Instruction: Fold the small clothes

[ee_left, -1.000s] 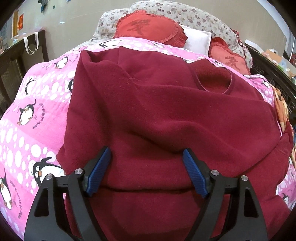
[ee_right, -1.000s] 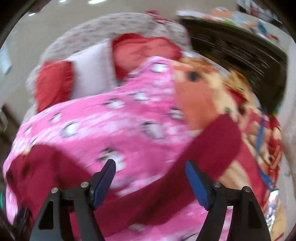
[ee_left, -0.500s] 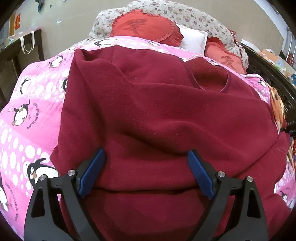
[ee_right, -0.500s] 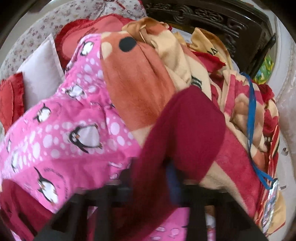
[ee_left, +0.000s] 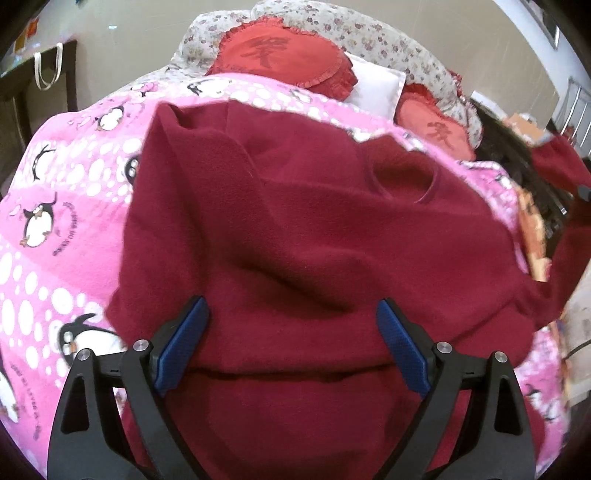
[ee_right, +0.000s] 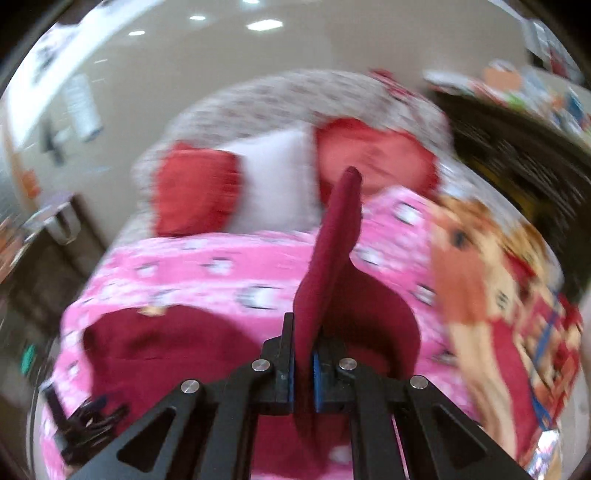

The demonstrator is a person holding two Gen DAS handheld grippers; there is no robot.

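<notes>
Fleece fills most of the left wrist view: a dark red fleece sweater (ee_left: 295,229) lies spread front-up on a pink penguin-print blanket (ee_left: 62,206), its round neckline toward the upper right of the frame. The left gripper (ee_left: 291,347) hovers over the sweater's lower part with its blue-padded jaws spread wide and nothing pinched between them. At the right edge of that frame a strip of the same red fabric rises off the bed.

In the right wrist view, which is motion-blurred, the right gripper (ee_right: 303,373) has just closed its jaws and is clamped on a sleeve of the sweater (ee_right: 332,266); the sleeve stands up from the pads through the centre of the frame, with the sweater's body lying lower left. Behind, at the top of the bed, sit red heart-shaped ruffled cushions (ee_left: 280,55), a white pillow (ee_left: 376,86) between them, and a floral-print bolster (ee_left: 369,33). An orange cartoon-print blanket (ee_right: 480,273) lies at the right.
</notes>
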